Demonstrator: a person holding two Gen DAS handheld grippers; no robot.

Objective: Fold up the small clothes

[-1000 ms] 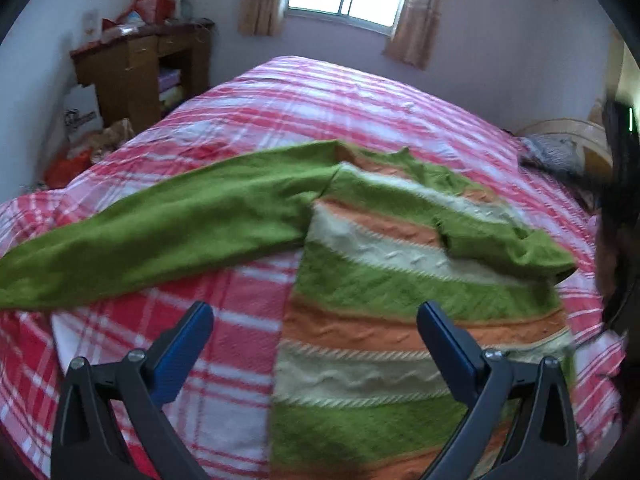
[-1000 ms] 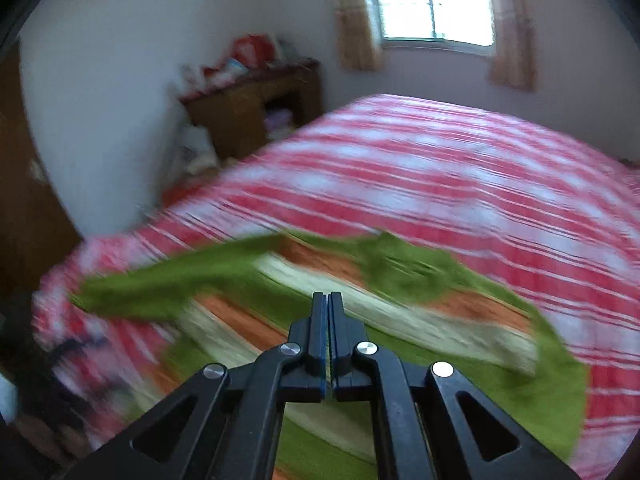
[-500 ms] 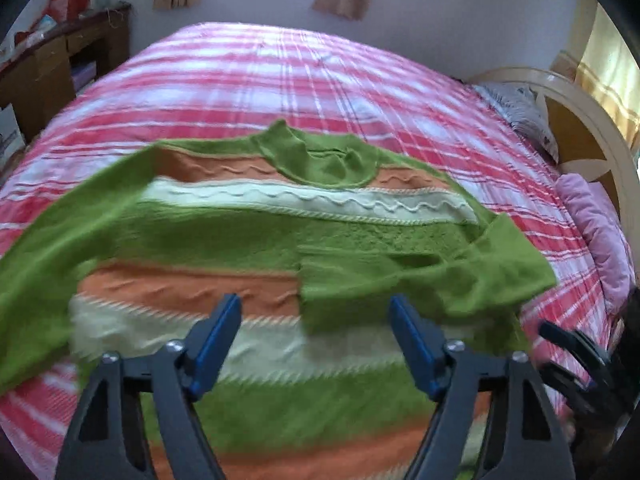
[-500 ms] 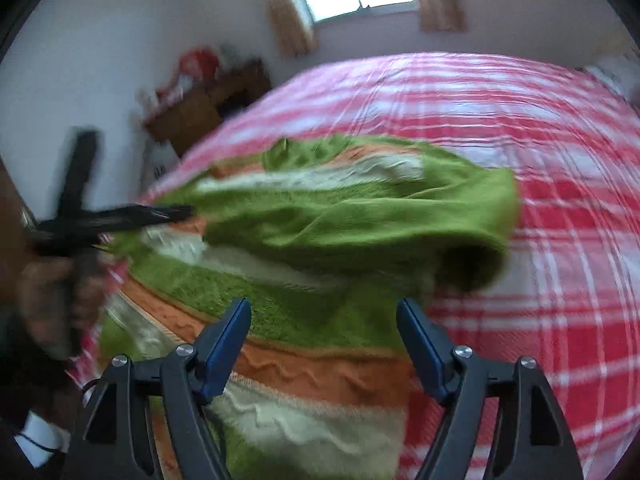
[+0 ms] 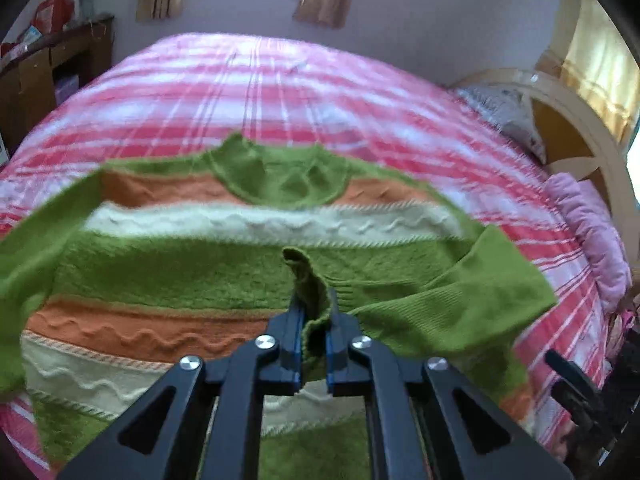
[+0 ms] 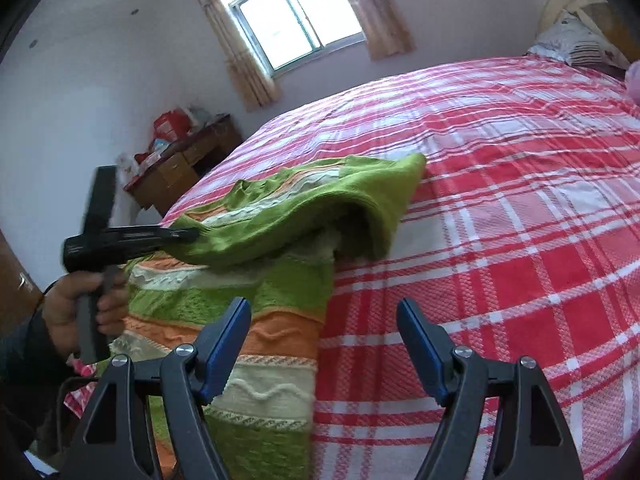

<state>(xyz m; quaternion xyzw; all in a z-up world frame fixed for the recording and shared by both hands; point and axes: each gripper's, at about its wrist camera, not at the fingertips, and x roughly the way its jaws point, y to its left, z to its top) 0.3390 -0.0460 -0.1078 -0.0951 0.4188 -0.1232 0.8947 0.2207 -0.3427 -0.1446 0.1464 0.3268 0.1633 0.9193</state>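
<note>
The left gripper (image 5: 314, 320) is clamping the cuff (image 5: 308, 280) of the sweater (image 5: 200, 272) lying on the bed (image 5: 280, 92), likely positioning the sleeve (image 6: 304, 212) across the chest, while the right gripper (image 6: 324, 344) is hovering spread and empty beside the hem.

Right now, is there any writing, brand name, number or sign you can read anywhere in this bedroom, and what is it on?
No readable text anywhere in these views.
Red packages on the wooden desk: any print is too small and blurred to read.
Striped sweater: knitted pattern only, no label showing.
Plaid bedspread: no lettering.
Claws: no markings visible.
</note>
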